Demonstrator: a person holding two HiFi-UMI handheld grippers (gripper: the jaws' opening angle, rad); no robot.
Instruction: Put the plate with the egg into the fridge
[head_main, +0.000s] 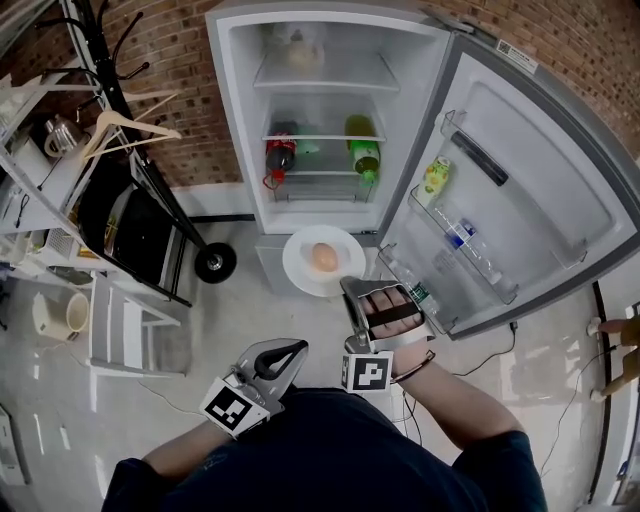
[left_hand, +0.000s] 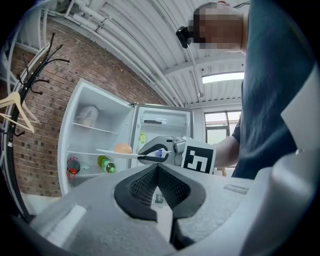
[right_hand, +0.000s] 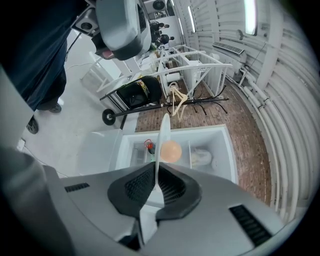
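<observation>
In the head view, a round white ceramic plate (head_main: 300, 265) bearing a brown egg (head_main: 324, 257) is held level just in front of the tall white fridge (head_main: 240, 120). The fridge's door (head_main: 560, 200) is swung wide. The plate's near rim is pinched by the right gripper (head_main: 352, 287). The left gripper (head_main: 293, 349) is kept low by the body, apart from the plate. A dark red-capped bottle (head_main: 281, 155) and a green bottle (head_main: 363, 155) are seen on a middle shelf.

In the left gripper view, what the head view leaves unclear is shown: the left gripper's (left_hand: 157, 166) own jaws are pressed together with nothing between them. The plate (left_hand: 107, 151) is seen edge-on, with the egg on top.

In the right gripper view, the grip is shown closely. The plate's (right_hand: 161, 135) thin rim is clamped between the right gripper's (right_hand: 156, 182) dark pads, and the egg is seen beyond against the fridge interior.
</observation>
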